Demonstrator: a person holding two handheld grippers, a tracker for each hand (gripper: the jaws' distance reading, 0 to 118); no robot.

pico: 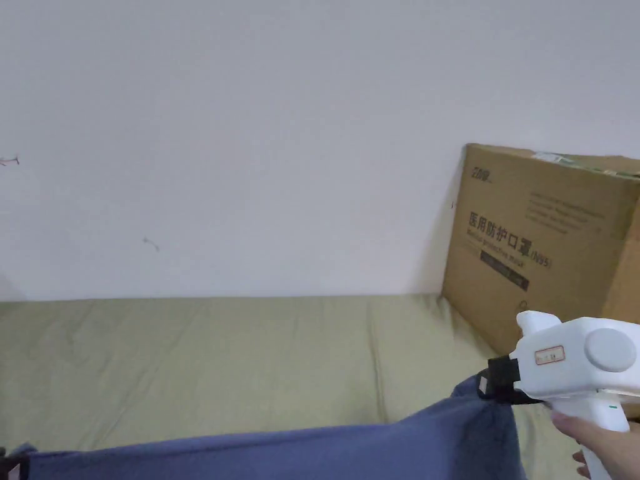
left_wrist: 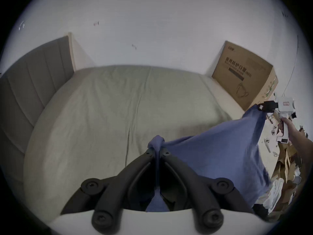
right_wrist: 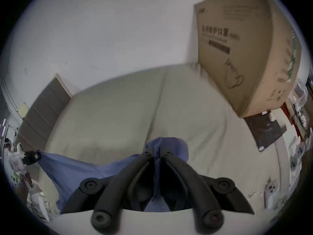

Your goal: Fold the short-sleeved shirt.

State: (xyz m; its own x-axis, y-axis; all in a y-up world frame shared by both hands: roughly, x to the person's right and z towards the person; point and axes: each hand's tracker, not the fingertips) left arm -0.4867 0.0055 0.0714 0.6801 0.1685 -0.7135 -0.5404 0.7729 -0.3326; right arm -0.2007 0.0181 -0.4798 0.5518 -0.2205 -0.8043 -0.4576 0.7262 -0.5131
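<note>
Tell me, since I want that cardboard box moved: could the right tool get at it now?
Probably not yet. The right tool is shut on the blue shirt, stretched to the left tool. The box stands close behind, nothing between.

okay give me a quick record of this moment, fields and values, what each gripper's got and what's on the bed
left gripper: shut on a bunched corner of the shirt
right gripper: shut on the other corner
shirt: blue, held up and stretched between the two grippers, hanging in front of the bed
bed: pale green sheet, creased
cardboard box: stands at the far right end of the bed against the wall
fold: not yet begun
</note>
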